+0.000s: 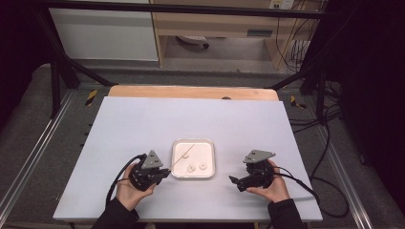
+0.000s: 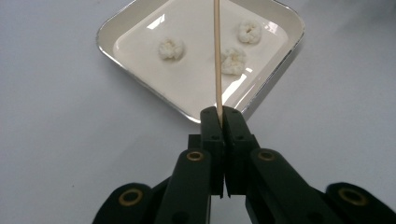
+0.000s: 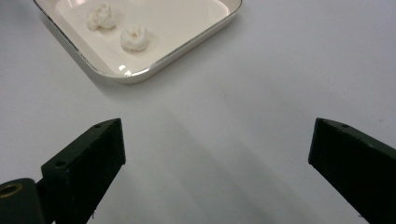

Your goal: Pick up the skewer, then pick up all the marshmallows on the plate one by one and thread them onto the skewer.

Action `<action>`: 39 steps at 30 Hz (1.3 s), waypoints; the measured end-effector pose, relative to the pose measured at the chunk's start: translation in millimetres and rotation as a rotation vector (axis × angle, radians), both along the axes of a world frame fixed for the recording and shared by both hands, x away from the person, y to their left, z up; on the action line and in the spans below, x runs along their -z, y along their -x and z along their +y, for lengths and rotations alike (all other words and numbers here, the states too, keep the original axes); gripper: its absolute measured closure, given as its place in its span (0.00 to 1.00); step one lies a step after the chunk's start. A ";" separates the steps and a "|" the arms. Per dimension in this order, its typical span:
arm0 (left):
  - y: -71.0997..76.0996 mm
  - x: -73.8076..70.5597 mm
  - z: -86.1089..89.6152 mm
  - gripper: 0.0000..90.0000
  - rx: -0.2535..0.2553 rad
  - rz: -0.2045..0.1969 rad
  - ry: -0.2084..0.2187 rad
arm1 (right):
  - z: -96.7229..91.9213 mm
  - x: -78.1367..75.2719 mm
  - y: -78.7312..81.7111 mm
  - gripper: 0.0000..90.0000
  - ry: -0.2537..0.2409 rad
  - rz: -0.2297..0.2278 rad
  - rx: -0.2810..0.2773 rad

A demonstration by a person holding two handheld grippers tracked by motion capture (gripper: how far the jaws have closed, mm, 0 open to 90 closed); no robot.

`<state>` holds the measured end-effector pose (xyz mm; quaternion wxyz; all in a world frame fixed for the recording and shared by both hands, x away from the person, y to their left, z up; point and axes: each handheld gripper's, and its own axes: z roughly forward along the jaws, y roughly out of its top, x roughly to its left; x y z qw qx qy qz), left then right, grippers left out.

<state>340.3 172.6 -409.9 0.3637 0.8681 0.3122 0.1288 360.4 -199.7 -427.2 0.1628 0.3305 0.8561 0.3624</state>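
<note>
The left gripper [image 2: 219, 116] is clamped on a thin wooden stick [image 2: 217, 56] that points out over the white tray [image 1: 210, 143] at the table's centre. Three white puffs [image 2: 171, 48] lie loose in the tray, none skewered yet, so the spearing seems yet to start. At four o'clock from the tray, the right gripper [image 3: 217, 172] holds its jaws wide apart, empty. The left gripper view shows all three puffs; the right gripper view catches two.

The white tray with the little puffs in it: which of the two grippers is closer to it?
Left. The left gripper sits right at the tray edge, its skewer reaching over it. The right gripper waits open, off the tray's other side.
</note>
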 end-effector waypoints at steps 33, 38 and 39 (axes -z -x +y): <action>10.6 16.6 18.6 0.98 -0.041 -0.036 0.086 | 76.9 -2.5 -33.4 0.05 -0.126 0.031 0.004; 10.9 16.4 17.6 0.98 -0.039 -0.032 0.092 | 85.7 3.1 -34.8 0.10 -0.108 0.038 -0.033; 10.9 16.6 17.6 0.98 -0.041 -0.033 0.095 | 89.2 4.2 -35.1 0.13 -0.109 0.045 -0.044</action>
